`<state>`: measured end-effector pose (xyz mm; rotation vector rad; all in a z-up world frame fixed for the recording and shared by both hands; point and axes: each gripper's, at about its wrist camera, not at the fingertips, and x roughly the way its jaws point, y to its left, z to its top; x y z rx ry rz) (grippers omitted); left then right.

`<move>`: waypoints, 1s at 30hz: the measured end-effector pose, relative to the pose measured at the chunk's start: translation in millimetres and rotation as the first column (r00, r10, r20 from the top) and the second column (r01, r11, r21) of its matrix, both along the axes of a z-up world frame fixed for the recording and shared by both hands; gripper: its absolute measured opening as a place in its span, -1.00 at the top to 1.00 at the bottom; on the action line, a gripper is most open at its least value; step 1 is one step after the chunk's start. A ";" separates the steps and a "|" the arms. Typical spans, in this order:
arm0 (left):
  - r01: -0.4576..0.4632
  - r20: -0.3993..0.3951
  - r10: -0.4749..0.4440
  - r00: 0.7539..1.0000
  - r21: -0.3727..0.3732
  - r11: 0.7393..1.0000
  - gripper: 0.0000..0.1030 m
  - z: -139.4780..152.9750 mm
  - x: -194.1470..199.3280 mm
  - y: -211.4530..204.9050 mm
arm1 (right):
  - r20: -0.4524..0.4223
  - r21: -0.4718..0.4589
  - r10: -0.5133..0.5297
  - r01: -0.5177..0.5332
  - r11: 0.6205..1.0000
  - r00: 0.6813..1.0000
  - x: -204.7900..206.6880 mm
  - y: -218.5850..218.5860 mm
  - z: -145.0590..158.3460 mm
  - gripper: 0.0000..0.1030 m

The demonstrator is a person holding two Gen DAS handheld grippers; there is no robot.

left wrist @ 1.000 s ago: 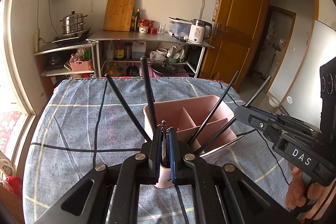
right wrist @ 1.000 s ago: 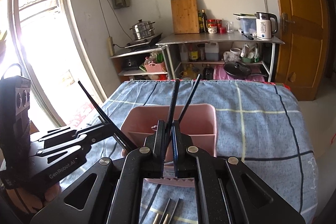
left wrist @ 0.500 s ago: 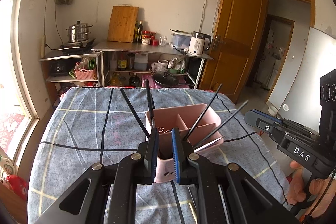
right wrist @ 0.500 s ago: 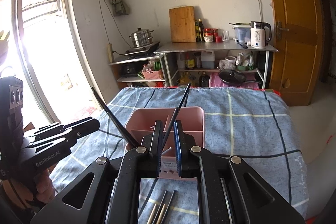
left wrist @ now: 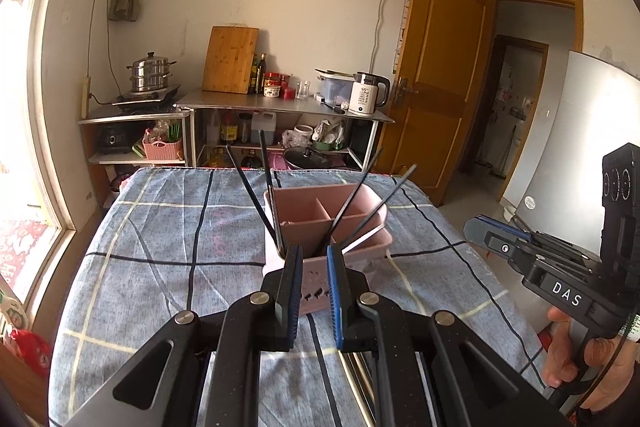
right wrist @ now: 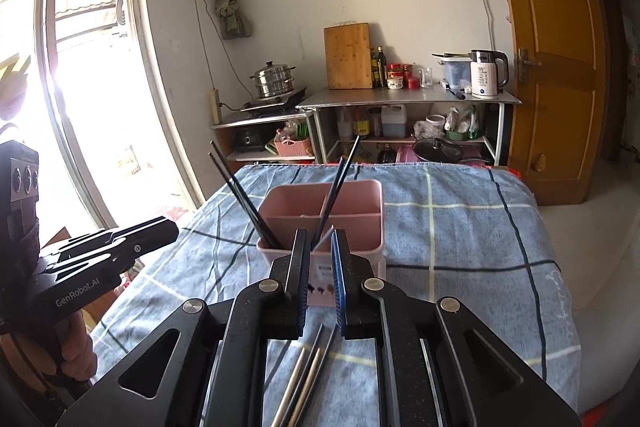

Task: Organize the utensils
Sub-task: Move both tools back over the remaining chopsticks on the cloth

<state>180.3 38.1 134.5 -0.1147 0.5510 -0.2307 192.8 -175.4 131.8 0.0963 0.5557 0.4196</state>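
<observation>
A pink divided utensil holder (left wrist: 320, 211) (right wrist: 360, 223) stands on the blue checked tablecloth (left wrist: 160, 247). Black chopsticks lean out of it: one pair to the left (left wrist: 248, 187) (right wrist: 240, 195), another to the right (left wrist: 360, 199) (right wrist: 336, 187). My left gripper (left wrist: 314, 251) hovers just short of the holder's near wall, jaws slightly apart, nothing between them. My right gripper (right wrist: 320, 237) hangs likewise before the holder, narrowly open and empty. Several loose chopsticks (right wrist: 304, 371) lie on the cloth under the right gripper.
A metal shelf (left wrist: 280, 107) beyond the table's far edge carries a cutting board, bottles, a kettle (left wrist: 366, 95) and a steamer pot (left wrist: 150, 75). A window is on the left and a wooden door (left wrist: 436, 87) on the right. A person's hand (left wrist: 568, 359) holds the other gripper.
Both grippers let go of black chopsticks, which now stand in the holder. Their jaws parted a little and both drew back and up from it.
</observation>
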 end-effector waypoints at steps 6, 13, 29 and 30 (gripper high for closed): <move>0.012 -0.015 -0.012 1.000 0.001 1.000 0.78 -13.8 -18.6 -5.7 | -0.005 0.009 -0.003 0.003 1.000 1.000 -19.7 -8.1 -8.2 0.78; 0.019 -0.041 -0.020 0.999 -0.026 0.999 0.78 -33.6 -40.5 -5.7 | -0.023 0.004 -0.005 0.005 1.000 1.000 -43.9 -14.0 -23.7 0.78; 0.043 -0.134 -0.046 0.990 -0.024 0.999 0.78 -84.1 -60.0 -13.9 | -0.138 0.001 0.010 -0.010 1.000 0.990 -69.5 -13.6 -72.4 0.78; 0.045 -0.143 -0.048 0.988 -0.026 0.999 0.78 -87.9 -58.9 -14.9 | -0.142 0.000 0.010 -0.010 1.000 0.990 -69.8 -13.2 -74.2 0.78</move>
